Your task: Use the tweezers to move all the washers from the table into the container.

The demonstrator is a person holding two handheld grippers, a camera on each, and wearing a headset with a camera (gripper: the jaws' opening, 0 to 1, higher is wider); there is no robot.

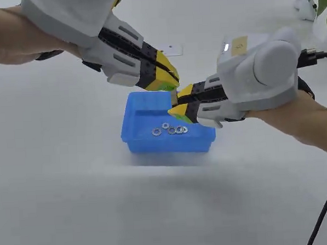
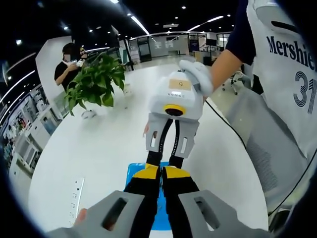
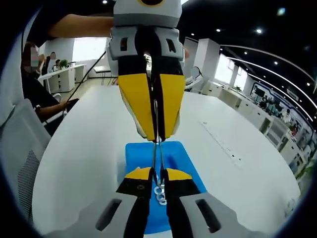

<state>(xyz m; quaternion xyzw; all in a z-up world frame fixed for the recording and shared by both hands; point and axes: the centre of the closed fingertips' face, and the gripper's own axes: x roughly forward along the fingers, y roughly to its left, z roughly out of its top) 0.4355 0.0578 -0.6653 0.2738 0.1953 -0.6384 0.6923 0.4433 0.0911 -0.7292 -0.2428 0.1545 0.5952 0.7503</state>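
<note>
The right tool (image 1: 180, 103) comes in from the right, close under the headset, and meets the left tool (image 1: 174, 81) from the far left just above the blue container (image 1: 165, 144). In the right gripper view the left tool (image 3: 156, 137) has its yellow jaws pressed together on the upper end of the tweezers (image 3: 156, 159). The thin arms of the tweezers run down between the right tool's (image 3: 158, 174) own jaws. Those jaws sit close on either side with a narrow gap, and I cannot tell whether they press on the arms or only flank them. The tweezer tips hang over the washers (image 3: 160, 194), and I cannot tell whether a washer is held between them. On the container floor the washers (image 1: 171, 130), about five small rings, lie in a loose cluster towards the near wall. Every washer I can find is already inside, so the moving looks done or nearly so. The tools hide part of the white worktop (image 1: 74, 204), where one more washer could still be waiting.
</note>
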